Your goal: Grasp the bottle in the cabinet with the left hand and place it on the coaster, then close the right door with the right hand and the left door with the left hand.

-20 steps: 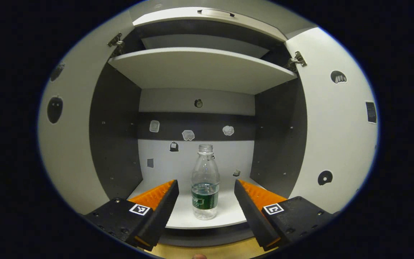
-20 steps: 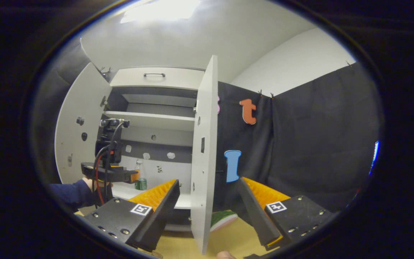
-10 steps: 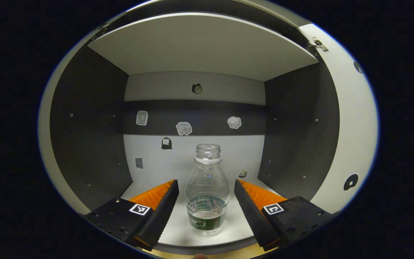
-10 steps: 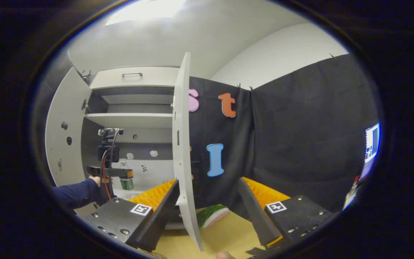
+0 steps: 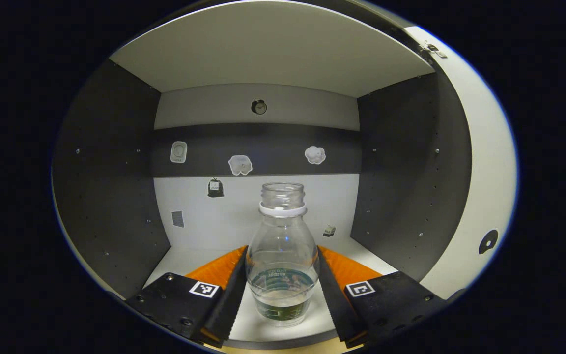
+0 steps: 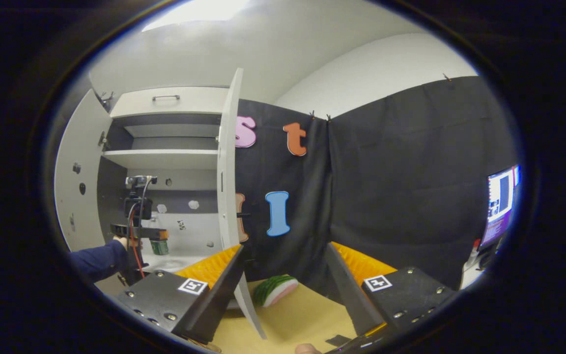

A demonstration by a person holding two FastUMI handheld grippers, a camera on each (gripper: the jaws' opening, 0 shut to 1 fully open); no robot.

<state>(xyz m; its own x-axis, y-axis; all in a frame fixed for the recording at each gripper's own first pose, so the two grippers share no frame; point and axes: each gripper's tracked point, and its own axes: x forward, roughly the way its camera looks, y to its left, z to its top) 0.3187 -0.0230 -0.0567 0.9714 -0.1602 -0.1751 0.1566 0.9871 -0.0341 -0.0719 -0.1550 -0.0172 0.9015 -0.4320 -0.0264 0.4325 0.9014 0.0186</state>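
I am at the grasping step: my left gripper (image 5: 282,295) has the uncapped bottle (image 5: 283,260) upright between its fingers, which look pressed to both its sides, so next I should lift it out toward me, while my right gripper (image 6: 283,275) waits spread.

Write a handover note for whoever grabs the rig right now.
Left hand-held gripper: inside the cabinet, fingers flanking the clear uncapped plastic bottle with a green label; contact on both sides unclear.
Right hand-held gripper: open, holding nothing, near the white right door.
Done: reach to the bottle.
Left: grip, lift, set on the coaster, close the right door, then the left door. Both stand open.
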